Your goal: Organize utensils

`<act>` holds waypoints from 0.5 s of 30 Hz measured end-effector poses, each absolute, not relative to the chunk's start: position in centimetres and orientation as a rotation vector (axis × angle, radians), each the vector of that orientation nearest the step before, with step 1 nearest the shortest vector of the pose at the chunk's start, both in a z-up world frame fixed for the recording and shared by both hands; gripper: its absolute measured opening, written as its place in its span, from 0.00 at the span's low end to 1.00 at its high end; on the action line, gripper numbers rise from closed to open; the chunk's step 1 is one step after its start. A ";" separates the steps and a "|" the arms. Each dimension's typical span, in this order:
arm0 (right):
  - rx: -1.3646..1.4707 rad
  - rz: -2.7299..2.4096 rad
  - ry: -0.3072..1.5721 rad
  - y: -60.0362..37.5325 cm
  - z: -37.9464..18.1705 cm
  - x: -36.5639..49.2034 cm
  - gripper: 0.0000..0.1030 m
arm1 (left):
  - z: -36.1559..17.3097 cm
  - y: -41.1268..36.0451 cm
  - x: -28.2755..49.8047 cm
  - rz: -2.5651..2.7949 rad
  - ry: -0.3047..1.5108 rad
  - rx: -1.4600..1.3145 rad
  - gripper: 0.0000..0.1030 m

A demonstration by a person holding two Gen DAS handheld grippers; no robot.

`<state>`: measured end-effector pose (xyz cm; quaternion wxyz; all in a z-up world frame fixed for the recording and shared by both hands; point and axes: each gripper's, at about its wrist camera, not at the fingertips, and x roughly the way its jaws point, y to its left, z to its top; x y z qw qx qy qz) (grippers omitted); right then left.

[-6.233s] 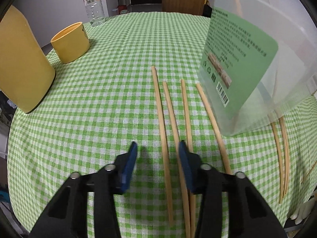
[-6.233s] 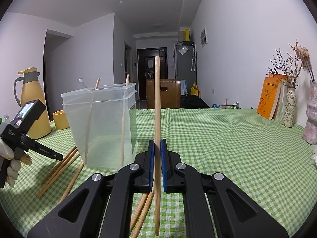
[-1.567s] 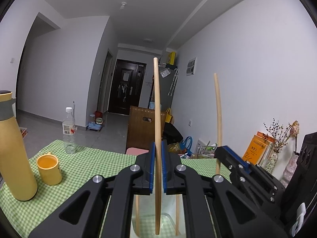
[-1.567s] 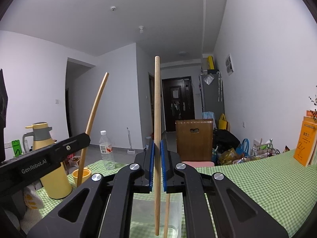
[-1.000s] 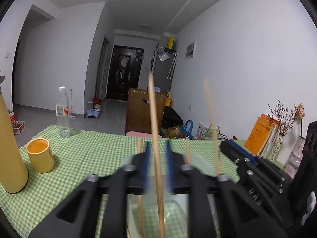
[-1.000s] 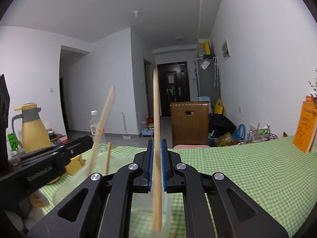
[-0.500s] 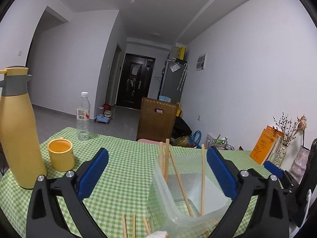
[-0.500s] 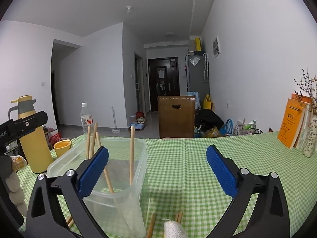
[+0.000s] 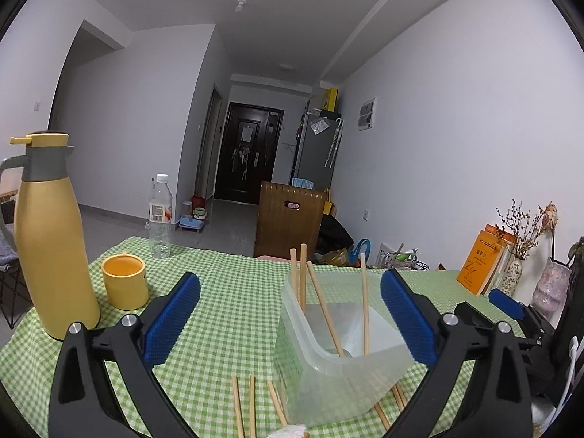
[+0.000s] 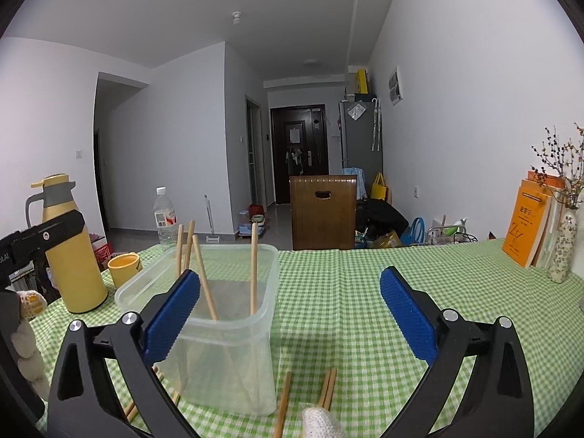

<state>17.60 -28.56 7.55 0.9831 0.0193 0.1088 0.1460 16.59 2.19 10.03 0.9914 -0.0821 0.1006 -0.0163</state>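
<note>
Both the left gripper (image 9: 290,314) and right gripper (image 10: 290,314) are hanging wide and empty. Four chopsticks (image 10: 253,268) are standing in the tub (image 10: 219,328); picking up near loose chopsticks (image 9: 252,407) is probably coming next.

both wrist views face level, sharing the clear tub (image 9: 343,368) (image 10: 233,328).
</note>
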 end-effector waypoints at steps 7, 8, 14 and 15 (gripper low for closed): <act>0.039 0.284 0.224 -29.4 6.2 15.3 0.92 | 9.1 2.9 14.1 -0.027 0.192 -0.165 0.93; 0.040 0.279 0.224 -29.6 5.8 14.9 0.92 | 8.8 3.0 13.8 -0.024 0.193 -0.167 0.93; 0.025 0.253 0.249 -30.3 3.5 13.5 0.92 | 6.0 4.3 12.4 0.000 0.224 -0.170 0.93; 0.026 0.246 0.259 -30.5 3.0 13.2 0.92 | 5.5 4.6 12.3 0.003 0.232 -0.172 0.93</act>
